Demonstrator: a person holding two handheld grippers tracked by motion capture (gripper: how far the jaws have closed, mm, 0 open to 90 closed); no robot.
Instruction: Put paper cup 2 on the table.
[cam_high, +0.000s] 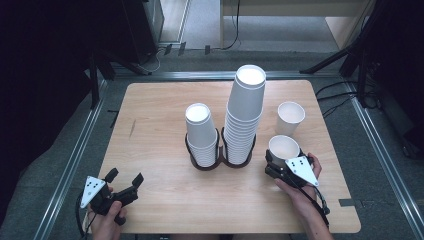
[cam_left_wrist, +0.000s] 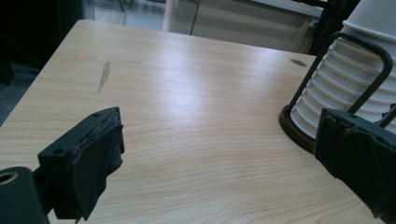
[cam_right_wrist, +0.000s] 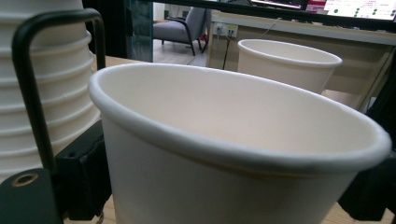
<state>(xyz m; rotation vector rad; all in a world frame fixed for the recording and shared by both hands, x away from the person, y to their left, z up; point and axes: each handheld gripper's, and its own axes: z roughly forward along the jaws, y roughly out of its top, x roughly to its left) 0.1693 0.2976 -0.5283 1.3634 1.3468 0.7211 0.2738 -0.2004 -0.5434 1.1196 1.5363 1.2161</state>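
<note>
Right gripper (cam_high: 281, 161) brackets upright cup (cam_high: 284, 148), grip unclear, to set it beside second cup (cam_high: 290, 117); left gripper (cam_high: 124, 177) waits agape, empty.

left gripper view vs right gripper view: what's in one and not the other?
Left gripper view: the open left claw, nothing between its jaws, over a bare light wooden tabletop with a grey streak. Right gripper view: a white paper cup upright between the jaws of the right claw, and a second white paper cup behind it. Both: stacked white paper cups in a black wire holder.
</note>
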